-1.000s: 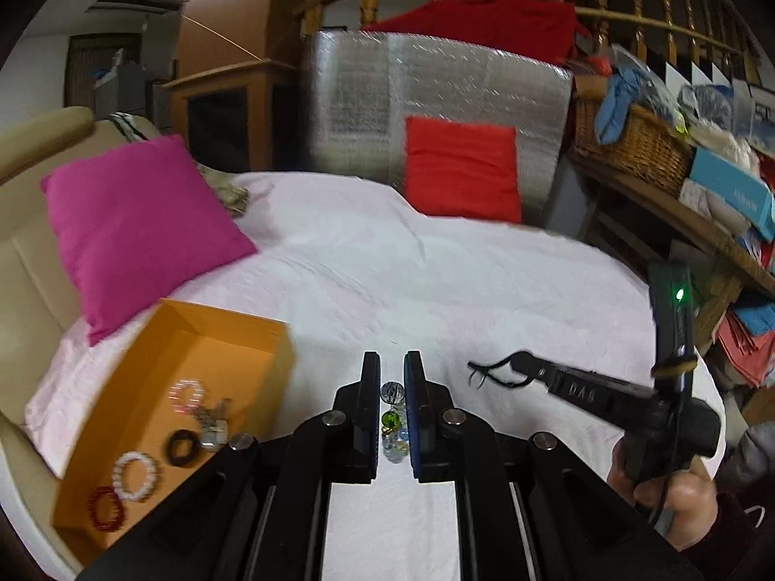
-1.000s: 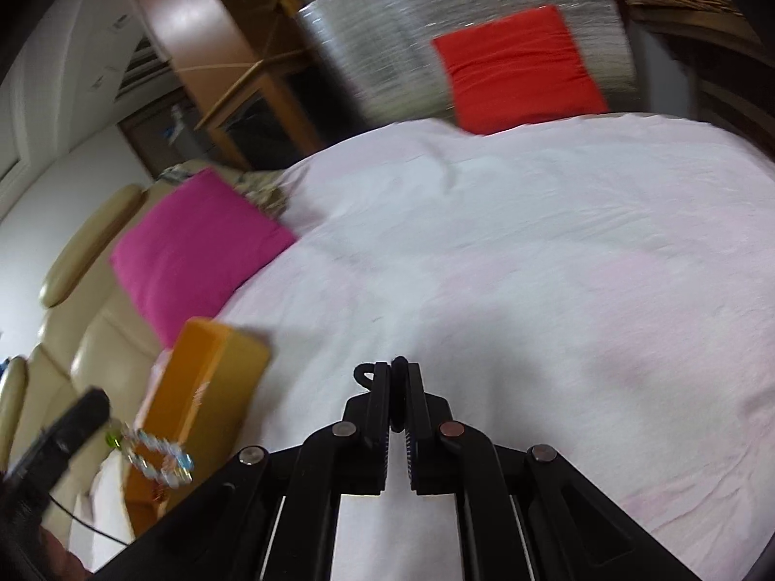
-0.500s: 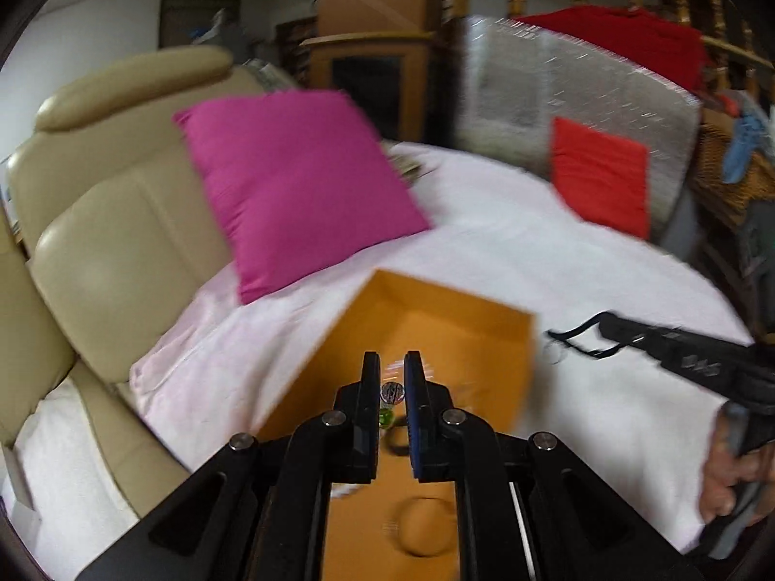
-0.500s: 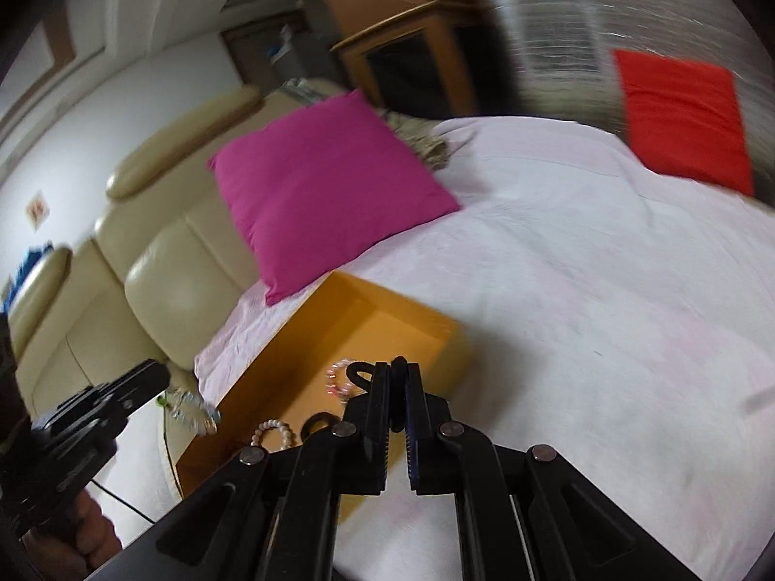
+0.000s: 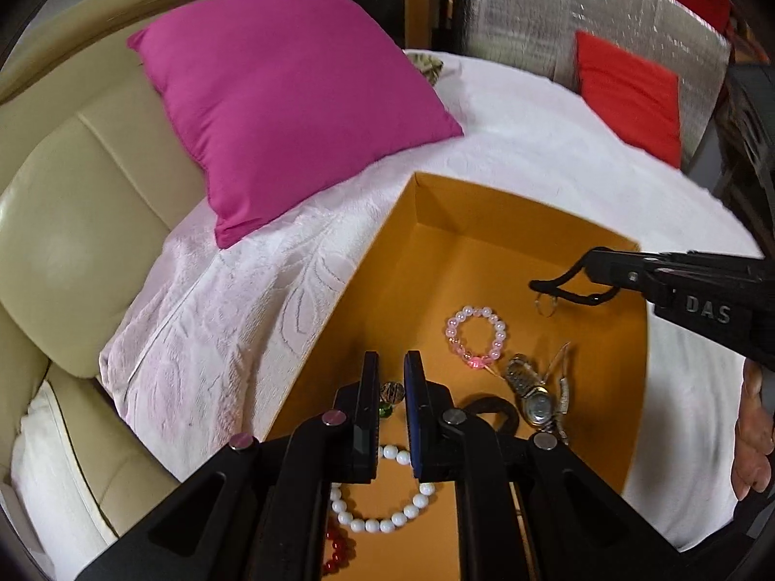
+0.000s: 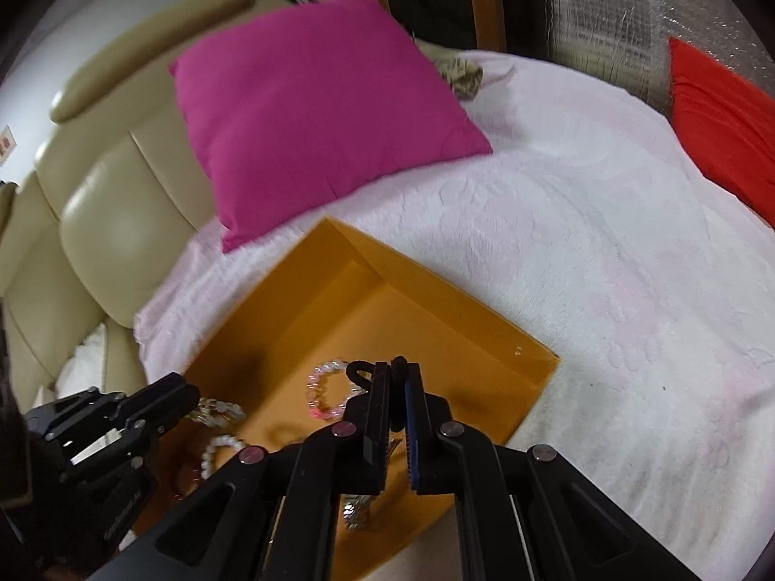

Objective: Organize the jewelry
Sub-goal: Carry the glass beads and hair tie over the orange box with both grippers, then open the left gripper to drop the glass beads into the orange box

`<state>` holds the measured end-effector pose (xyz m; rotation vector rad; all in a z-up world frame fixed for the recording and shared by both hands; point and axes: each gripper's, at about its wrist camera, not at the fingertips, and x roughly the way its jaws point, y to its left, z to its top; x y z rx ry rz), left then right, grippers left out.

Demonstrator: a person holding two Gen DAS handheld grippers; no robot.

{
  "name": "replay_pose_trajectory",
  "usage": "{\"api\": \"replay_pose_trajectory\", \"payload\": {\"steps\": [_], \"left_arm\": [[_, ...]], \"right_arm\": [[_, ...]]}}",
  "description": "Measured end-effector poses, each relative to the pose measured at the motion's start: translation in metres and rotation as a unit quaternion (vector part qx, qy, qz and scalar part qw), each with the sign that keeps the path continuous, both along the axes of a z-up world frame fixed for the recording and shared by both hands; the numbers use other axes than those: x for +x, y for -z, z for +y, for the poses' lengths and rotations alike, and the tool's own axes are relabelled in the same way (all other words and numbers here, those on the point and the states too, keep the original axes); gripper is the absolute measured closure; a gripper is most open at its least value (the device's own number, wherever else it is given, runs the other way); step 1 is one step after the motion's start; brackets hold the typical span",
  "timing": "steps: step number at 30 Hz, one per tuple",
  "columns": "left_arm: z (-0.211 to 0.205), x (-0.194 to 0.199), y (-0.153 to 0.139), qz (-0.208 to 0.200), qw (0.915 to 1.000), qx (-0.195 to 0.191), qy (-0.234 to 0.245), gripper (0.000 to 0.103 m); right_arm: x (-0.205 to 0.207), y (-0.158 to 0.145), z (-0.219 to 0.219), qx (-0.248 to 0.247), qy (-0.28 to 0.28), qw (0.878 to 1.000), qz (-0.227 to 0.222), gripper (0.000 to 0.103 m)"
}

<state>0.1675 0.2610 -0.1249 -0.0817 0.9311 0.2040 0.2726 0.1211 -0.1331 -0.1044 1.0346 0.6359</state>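
An open orange box (image 5: 387, 261) (image 6: 484, 329) lies on the white blanket. Inside it are a pink bead bracelet (image 5: 477, 336) (image 6: 324, 392), a watch (image 5: 535, 397), a white bead bracelet (image 5: 387, 523), a red bead bracelet (image 5: 336, 554) and a black band (image 5: 494, 409). My left gripper (image 5: 391, 363) (image 6: 191, 394) hangs over the box's near left part, shut on a glass bead bracelet (image 5: 390, 394) (image 6: 218, 409) with a green bead. My right gripper (image 6: 398, 373) (image 5: 588, 264) is over the box's right side, shut on a black cord (image 6: 398, 370) (image 5: 569, 293) with a small metal ring (image 5: 547, 305).
A magenta cushion (image 5: 286, 97) (image 6: 310, 111) leans on the cream leather headrest (image 5: 72, 222) just beyond the box. A red cushion (image 5: 629, 97) stands against a silver panel at the back right. A hand (image 5: 753, 435) shows at the right edge. White blanket (image 6: 629, 266) spreads right of the box.
Both grippers have swung left from over the open blanket to above the orange box and dipped lower. Each has kept its piece of jewelry.
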Motion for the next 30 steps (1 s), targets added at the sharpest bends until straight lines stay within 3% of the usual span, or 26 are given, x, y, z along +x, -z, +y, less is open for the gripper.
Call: {"api": "replay_pose_trajectory", "payload": {"steps": [7, 8, 10, 11, 12, 17, 21, 30], "left_arm": [[-0.002, 0.019, 0.023, 0.034, 0.9988, 0.035, -0.004, 0.093], [-0.004, 0.02, 0.025, 0.036, 0.9985, 0.041, 0.0, 0.091], [-0.007, 0.019, 0.025, 0.037, 0.9981, 0.048, 0.004, 0.073], [-0.009, 0.017, 0.023, 0.03, 0.9977, 0.061, 0.003, 0.058], [-0.012, 0.014, 0.02, 0.019, 0.9972, 0.073, 0.002, 0.052], [-0.023, -0.005, 0.0, -0.018, 0.9952, 0.096, 0.004, 0.049], [-0.028, -0.027, -0.02, -0.053, 0.9926, 0.109, -0.006, 0.035], [-0.052, -0.085, -0.07, -0.104, 0.985, 0.138, -0.009, 0.025]], "right_arm": [[0.014, 0.022, 0.006, -0.013, 0.013, 0.999, 0.038, 0.096], [0.014, 0.023, 0.005, -0.016, 0.016, 0.999, 0.041, 0.096], [0.015, 0.024, 0.002, -0.02, 0.02, 0.999, 0.039, 0.096], [0.015, 0.022, 0.001, -0.02, 0.021, 0.999, 0.038, 0.096], [0.015, 0.02, -0.003, -0.016, 0.023, 0.999, 0.036, 0.096], [0.006, -0.003, -0.022, 0.017, 0.025, 0.999, 0.017, 0.096], [-0.01, -0.023, -0.037, 0.019, 0.022, 1.0, -0.006, 0.095], [-0.066, -0.061, -0.073, 0.029, 0.005, 0.999, -0.038, 0.094]]}}
